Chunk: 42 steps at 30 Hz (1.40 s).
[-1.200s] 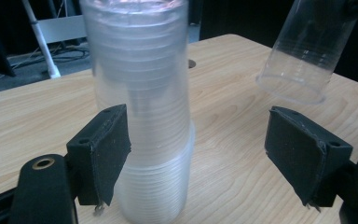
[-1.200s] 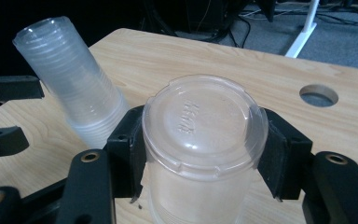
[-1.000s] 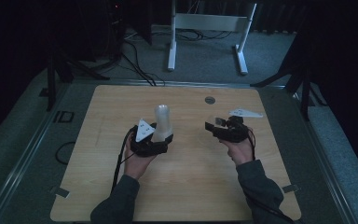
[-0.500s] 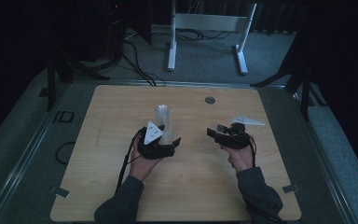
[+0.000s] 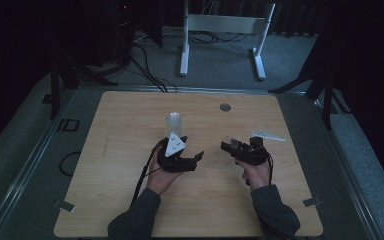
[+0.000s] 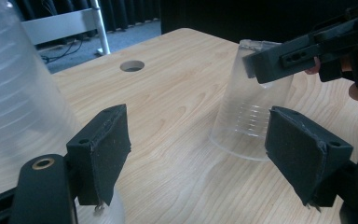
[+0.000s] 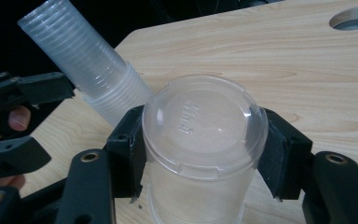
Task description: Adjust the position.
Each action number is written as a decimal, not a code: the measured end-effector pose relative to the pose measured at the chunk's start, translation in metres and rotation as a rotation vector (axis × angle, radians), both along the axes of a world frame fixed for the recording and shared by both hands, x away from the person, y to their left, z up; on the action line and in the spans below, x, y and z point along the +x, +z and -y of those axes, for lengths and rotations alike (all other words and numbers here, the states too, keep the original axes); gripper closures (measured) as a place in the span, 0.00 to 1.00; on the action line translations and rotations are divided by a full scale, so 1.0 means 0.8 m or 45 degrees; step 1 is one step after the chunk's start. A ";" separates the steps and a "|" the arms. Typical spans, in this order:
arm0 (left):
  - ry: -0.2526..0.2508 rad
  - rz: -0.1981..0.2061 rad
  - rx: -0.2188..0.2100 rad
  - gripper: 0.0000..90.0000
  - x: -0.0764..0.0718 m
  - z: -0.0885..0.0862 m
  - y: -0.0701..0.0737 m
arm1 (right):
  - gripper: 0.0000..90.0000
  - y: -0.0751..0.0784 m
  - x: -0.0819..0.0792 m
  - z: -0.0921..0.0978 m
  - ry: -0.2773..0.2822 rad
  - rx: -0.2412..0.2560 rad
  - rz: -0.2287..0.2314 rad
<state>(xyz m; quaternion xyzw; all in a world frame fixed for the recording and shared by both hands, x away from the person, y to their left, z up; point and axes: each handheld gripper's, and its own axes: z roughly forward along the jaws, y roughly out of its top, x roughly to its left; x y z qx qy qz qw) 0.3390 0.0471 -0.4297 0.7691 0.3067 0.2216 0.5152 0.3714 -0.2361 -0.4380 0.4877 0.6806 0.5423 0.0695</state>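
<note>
1. On the left of the wooden counter point(image 5: 120, 150), the left hand-held gripper point(image 6: 196, 154) has its jaws spread wide with nothing between them; they point toward the right.
2. A stack of clear plastic cups point(image 5: 174, 124) stands upside down just behind that hand-held gripper; in the left gripper view the stack point(image 6: 14, 93) rises close against the left jaw, though I cannot tell if they touch.
3. Near the middle of the far edge of the counter is a round hole point(image 5: 224, 107).
4. The right hand-held gripper point(image 7: 200, 149) holds a single clear cup point(image 7: 204, 140), upside down, its jaws closed on the sides near the cup's base. In the left gripper view this cup point(image 6: 247, 121) has its rim on the counter.
5. A pale flat strip point(image 5: 268, 135) lies on the counter just beyond the right hand-held gripper.
</note>
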 end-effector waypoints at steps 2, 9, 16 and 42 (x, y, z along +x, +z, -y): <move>-0.003 0.001 0.002 0.24 0.000 0.002 0.000 | 0.45 -0.002 -0.001 0.002 -0.001 0.034 -0.007; -0.073 0.008 -0.005 0.24 -0.001 0.011 -0.002 | 0.45 -0.005 -0.006 0.005 -0.006 0.116 -0.020; -0.118 -0.022 0.005 0.21 0.004 0.022 -0.002 | 0.45 -0.005 -0.010 0.007 0.011 0.171 -0.027; -0.185 -0.042 0.017 0.17 0.013 0.056 -0.015 | 0.46 -0.009 -0.010 0.009 0.066 0.381 -0.109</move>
